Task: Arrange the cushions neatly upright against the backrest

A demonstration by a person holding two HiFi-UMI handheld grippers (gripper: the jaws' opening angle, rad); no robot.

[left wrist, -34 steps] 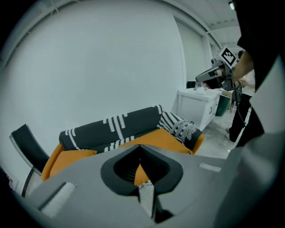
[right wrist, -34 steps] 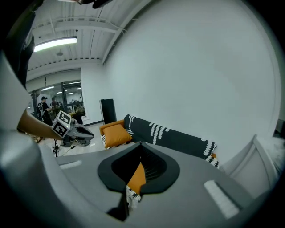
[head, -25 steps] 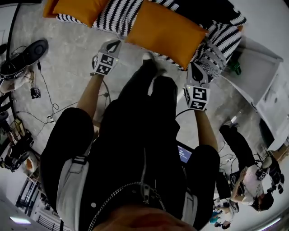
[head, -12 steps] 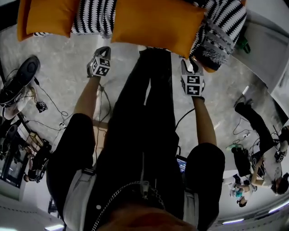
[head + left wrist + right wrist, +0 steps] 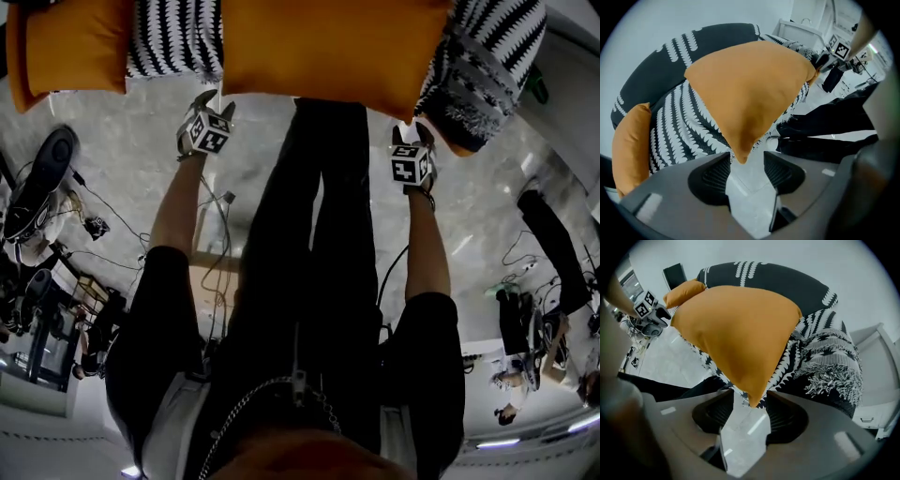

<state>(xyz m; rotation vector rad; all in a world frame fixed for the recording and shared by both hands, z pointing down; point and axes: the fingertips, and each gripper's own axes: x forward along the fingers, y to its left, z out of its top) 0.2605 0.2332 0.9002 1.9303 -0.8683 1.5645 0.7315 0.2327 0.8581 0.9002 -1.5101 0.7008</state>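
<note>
On the patterned sofa (image 5: 689, 126), the orange cushion (image 5: 323, 47) has a lower corner between each set of opening jaws, left gripper (image 5: 746, 169) and right gripper (image 5: 747, 413), neither pinching. I'd release fully, draw back straight, then press it upright against the backrest (image 5: 717, 41).

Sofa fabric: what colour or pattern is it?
The sofa is black with white scalloped stripes; clearest in the left gripper view.
</note>
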